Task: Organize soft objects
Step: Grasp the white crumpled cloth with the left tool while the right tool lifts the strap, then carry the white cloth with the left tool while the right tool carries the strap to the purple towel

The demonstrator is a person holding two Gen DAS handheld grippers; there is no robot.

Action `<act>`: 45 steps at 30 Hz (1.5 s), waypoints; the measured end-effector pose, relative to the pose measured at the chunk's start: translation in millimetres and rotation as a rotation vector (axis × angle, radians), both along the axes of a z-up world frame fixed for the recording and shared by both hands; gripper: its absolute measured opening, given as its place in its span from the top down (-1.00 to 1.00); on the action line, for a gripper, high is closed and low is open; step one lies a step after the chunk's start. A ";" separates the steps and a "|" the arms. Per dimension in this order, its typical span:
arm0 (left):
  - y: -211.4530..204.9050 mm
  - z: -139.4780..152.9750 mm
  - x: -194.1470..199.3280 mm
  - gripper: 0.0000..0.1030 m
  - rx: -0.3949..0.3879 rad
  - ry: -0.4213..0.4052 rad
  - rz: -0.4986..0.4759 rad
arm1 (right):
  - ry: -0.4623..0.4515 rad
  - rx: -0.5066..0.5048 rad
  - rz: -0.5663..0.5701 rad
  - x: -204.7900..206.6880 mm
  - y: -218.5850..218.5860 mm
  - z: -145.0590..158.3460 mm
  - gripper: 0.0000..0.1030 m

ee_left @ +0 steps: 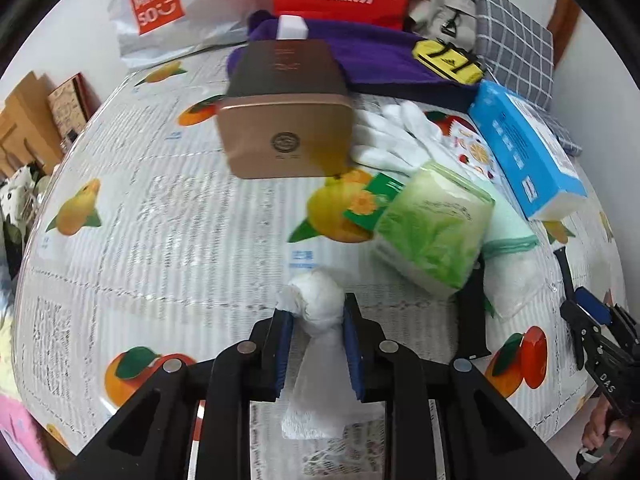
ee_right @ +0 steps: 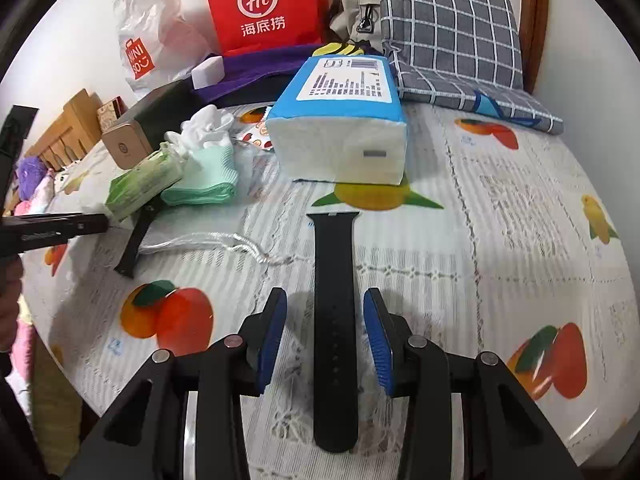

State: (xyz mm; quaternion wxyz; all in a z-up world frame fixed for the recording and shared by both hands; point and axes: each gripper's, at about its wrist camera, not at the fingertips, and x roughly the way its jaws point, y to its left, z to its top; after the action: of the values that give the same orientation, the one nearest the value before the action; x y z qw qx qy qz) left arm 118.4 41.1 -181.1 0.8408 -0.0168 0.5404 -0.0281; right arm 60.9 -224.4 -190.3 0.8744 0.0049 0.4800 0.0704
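My left gripper is shut on a white knotted cloth bundle, held above the fruit-print tablecloth. My right gripper is open, its blue pads either side of a black watch strap that lies flat on the cloth; the pads do not touch it. Other soft things lie together: white gloves, a green tissue pack, a mint-green folded cloth, a blue tissue pack and a clear drawstring pouch. The right gripper shows at the left wrist view's right edge.
A bronze tin box stands mid-table. At the back are a purple towel, a red paper bag, a white Miniso bag, a grey checked cloth and a beige pouch. A second black strap lies by the tissue pack.
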 end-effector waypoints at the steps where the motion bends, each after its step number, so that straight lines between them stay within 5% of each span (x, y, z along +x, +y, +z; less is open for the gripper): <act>1: 2.9 1.3 -0.7 0.55 -0.003 -0.004 0.007 | -0.006 -0.011 -0.003 0.5 0.6 -0.3 0.33; 4: 8.7 5.9 -2.8 0.55 -0.016 -0.018 0.017 | -0.018 -0.045 -0.013 1.9 -0.3 -0.5 0.60; 26: 15.1 66.9 10.2 0.56 -0.090 -0.131 0.028 | -0.107 0.097 -0.008 10.8 -7.6 79.5 0.61; 45: 10.4 102.8 69.4 0.56 -0.112 -0.173 0.041 | -0.180 0.138 -0.015 76.1 -8.4 137.0 0.61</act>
State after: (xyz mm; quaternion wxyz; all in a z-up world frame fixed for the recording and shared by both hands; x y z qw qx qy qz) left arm 187.8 51.5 -78.3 0.8824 -0.0724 0.4629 -0.0426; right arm 137.1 -232.8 -53.3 0.9120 0.0624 0.3935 0.0971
